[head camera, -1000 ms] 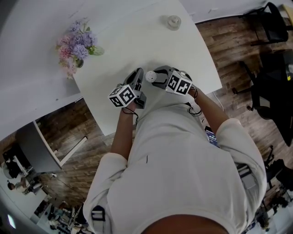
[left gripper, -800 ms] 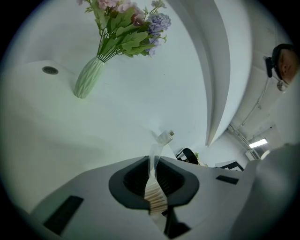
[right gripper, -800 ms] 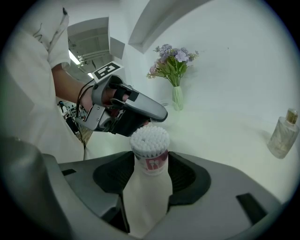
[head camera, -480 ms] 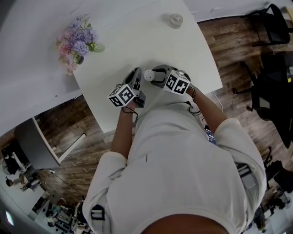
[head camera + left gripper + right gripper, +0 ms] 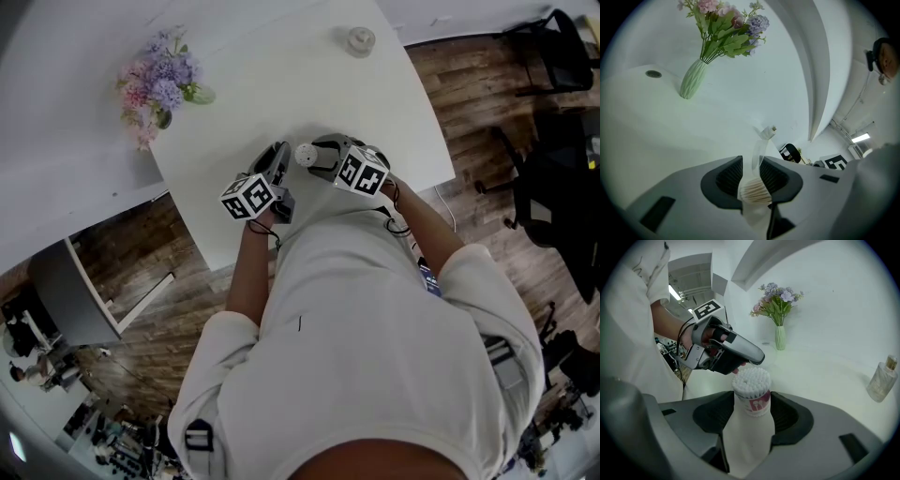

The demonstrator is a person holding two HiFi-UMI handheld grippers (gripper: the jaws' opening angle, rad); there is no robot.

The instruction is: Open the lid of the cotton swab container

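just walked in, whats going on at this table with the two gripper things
A person at a white table works a hand-held gripper in each hand. The right hand-held gripper is clamped on the cotton swab container, whose swabs stand uncovered. The left hand-held gripper sits by the container's top with what looks like the clear lid between its jaws. Those jaws have just been opening, and I can't tell whether the pads press on it.

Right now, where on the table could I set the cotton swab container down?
Bare white table lies between the flower vase on the left and the small glass bottle at the far right corner. Crowded only at the near edge, where the right gripper holds the cotton swab container.
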